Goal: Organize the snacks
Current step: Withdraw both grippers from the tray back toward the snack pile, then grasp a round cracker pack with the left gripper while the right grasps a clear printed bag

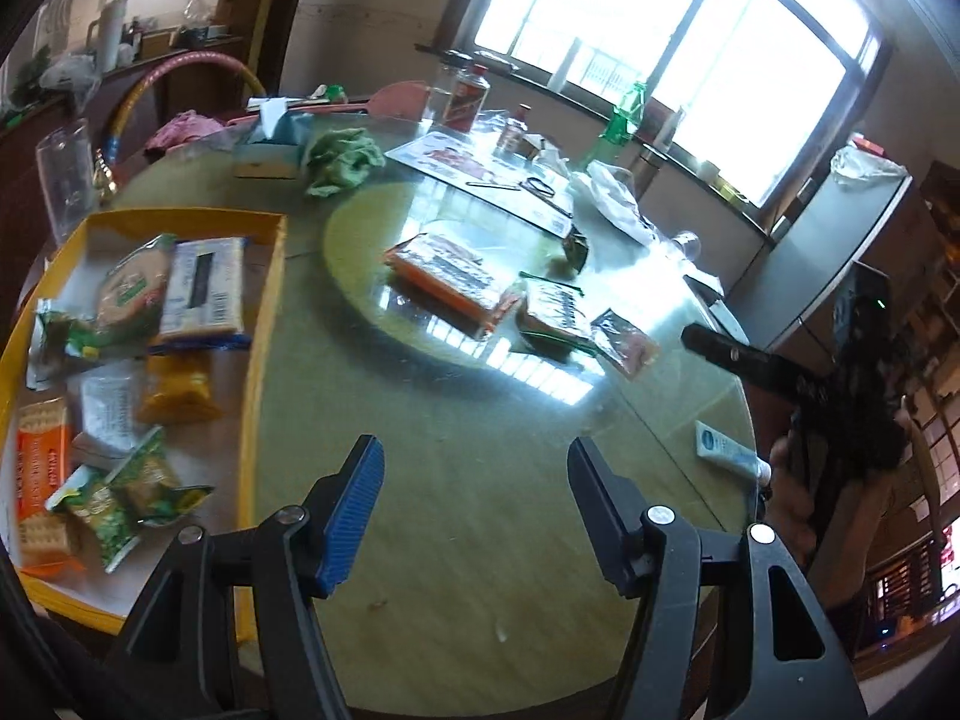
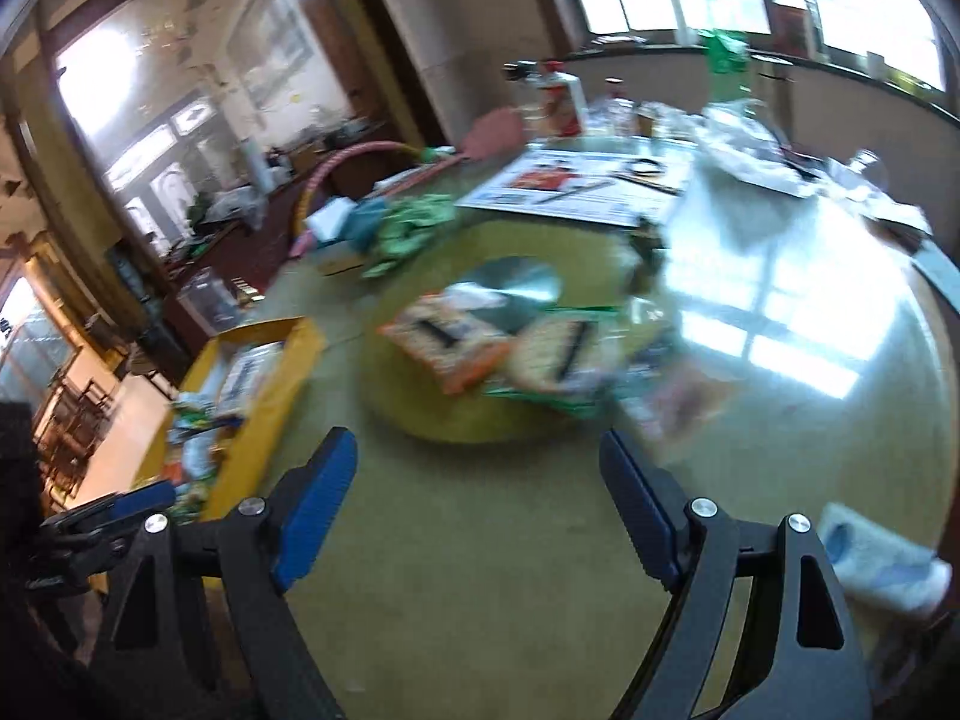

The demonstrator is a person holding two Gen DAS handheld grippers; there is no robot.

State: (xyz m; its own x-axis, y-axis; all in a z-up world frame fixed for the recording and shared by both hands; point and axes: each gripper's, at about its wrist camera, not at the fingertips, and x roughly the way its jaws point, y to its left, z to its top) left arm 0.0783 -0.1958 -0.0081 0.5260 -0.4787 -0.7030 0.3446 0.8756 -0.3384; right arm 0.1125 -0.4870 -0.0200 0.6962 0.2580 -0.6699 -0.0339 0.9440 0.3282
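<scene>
Over the counter's (image 1: 480, 480) near edge, both hand-held grippers hang with jaws apart and nothing between the pads. Left hand-held gripper (image 1: 474, 507) points at bare green surface; right hand-held gripper (image 2: 477, 504) likewise, its view smeared.

Yellow tray (image 1: 264, 324) sits at left, already holding a heap of packets: cracker packs, a round biscuit pack, small green sachets. It looks well filled but with room near its far end.

Loose snacks remain on the glass turntable (image 1: 360, 276), well apart from the tray: orange pack (image 1: 441, 279), green-edged pack (image 1: 549, 315) touching or just beside it, small clear sachet (image 1: 624, 339) beside that.

Step in hand, as I judge it: reach for the next loose snacks.
- Take the orange pack across its short width; the wrapper is slick and will slide on glass.
- Come in low, pinch a raised edge rather than pressing flat.
- Keep the two grippers to separate packs so they don't cross.
- White tube (image 1: 729, 450) at the counter's right edge looks like no snack; leave it.
</scene>
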